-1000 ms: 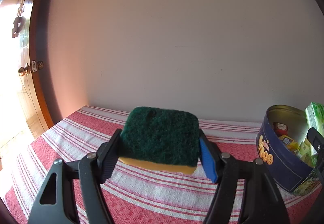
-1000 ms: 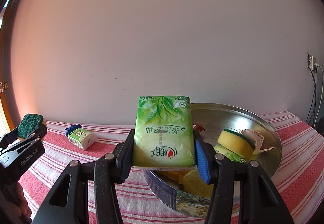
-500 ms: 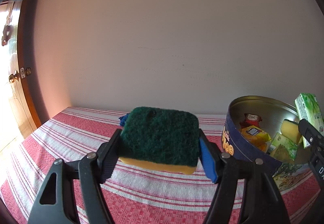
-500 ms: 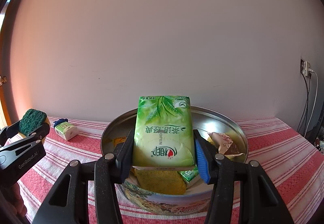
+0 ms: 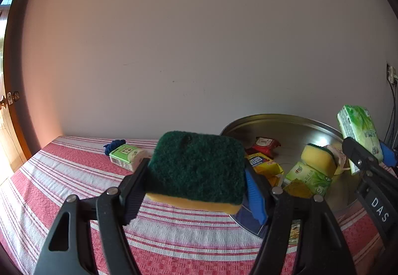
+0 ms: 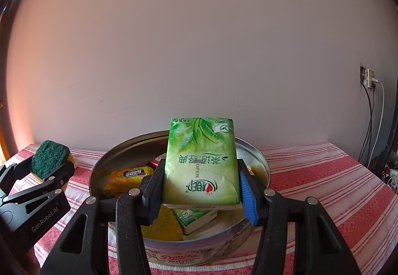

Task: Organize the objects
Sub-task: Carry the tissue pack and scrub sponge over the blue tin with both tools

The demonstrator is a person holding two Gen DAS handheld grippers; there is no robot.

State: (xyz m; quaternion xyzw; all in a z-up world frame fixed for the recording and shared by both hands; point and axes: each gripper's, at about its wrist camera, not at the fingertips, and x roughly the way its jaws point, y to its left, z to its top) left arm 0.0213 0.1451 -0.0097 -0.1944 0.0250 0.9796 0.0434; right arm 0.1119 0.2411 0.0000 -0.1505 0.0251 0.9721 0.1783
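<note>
My left gripper (image 5: 196, 188) is shut on a green-topped yellow sponge (image 5: 196, 165), held above the striped cloth just left of the round cookie tin (image 5: 281, 123). My right gripper (image 6: 201, 188) is shut on a green tissue pack (image 6: 201, 163), held over the tin (image 6: 174, 252). The tin holds a yellow sponge (image 5: 317, 159), a green tissue pack (image 5: 309, 179), a yellow packet (image 5: 263, 166) and a red packet (image 5: 265, 143). The left gripper with its sponge (image 6: 49, 159) shows at the left of the right wrist view. The right gripper's pack (image 5: 360, 133) shows at the right of the left wrist view.
A small green tissue pack (image 5: 126, 156) and a blue object (image 5: 113, 145) lie on the red-striped tablecloth (image 5: 62, 175) near the wall. A door (image 5: 7, 125) is at far left. A wall socket with cables (image 6: 368, 81) is at right.
Both grippers have moved toward the tin. The left one swung right so the tin's contents now show beside the sponge. The right one now holds its pack over the tin's middle.
</note>
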